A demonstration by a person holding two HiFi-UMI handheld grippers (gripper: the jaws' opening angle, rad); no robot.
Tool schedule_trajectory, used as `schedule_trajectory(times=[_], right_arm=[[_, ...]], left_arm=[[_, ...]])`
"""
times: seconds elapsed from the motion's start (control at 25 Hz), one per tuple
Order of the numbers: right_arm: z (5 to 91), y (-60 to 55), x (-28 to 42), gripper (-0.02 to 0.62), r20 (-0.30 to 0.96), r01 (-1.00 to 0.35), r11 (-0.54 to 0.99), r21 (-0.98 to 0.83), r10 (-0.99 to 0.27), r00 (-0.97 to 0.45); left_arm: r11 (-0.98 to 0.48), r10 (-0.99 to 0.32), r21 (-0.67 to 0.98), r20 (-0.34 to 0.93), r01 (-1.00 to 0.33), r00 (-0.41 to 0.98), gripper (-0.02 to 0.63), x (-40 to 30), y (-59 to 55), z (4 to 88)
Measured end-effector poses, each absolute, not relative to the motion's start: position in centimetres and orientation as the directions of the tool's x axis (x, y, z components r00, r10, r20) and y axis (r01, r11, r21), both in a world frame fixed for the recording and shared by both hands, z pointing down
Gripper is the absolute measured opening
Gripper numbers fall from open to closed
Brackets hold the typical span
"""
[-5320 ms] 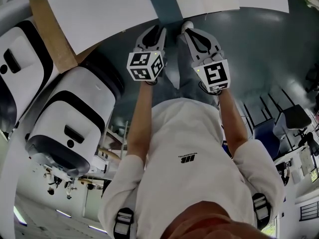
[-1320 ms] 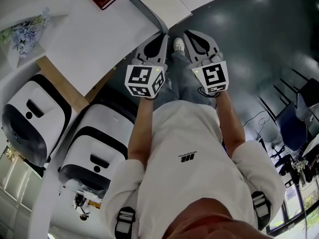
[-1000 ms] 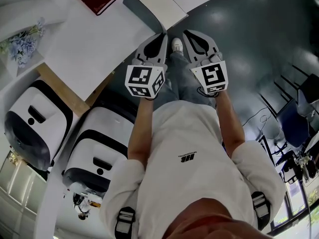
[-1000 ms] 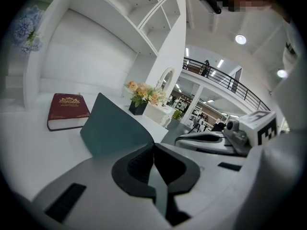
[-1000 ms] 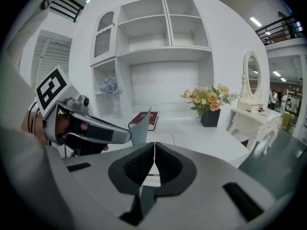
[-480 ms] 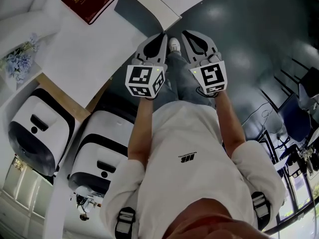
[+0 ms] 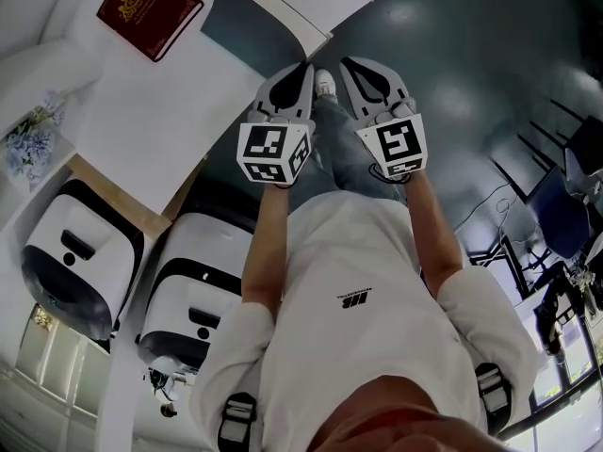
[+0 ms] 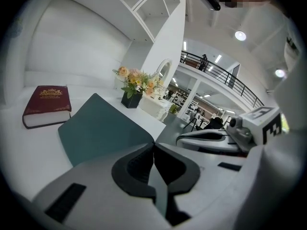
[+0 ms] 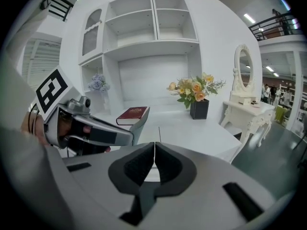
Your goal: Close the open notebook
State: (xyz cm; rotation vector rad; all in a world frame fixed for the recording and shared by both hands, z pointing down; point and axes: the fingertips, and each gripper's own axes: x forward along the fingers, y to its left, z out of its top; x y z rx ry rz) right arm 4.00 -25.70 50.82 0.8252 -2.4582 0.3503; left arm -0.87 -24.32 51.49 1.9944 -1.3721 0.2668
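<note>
Jaws pressed together and empty on both the left hand-held gripper (image 8: 153, 146) and the right hand-held gripper (image 9: 154, 146), the pair hovering just short of the white bench (image 7: 141, 111). The open teal-covered paper notebook (image 8: 100, 128) lies at the bench's near edge, its cover propped at a tilt. Best play, I'd say: slip one closed tip behind that raised cover and sweep it over the pages, the other steadying the page block.

Red book (image 7: 149, 14) on white table (image 7: 155, 116); flower vase (image 8: 130, 99).
</note>
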Motion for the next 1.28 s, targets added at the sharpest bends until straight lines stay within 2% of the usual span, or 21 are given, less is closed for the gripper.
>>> schedule_trajectory(times=[1.28], right_arm=[[54.3,-28.7,5.9,-0.003,0.588,-0.632,0.765,-0.12,-0.458,-0.666]], left_arm=[[-0.204,-0.66,0.396,0.619,-0.895,0.424,0.0,1.8,-27.5,56.9]])
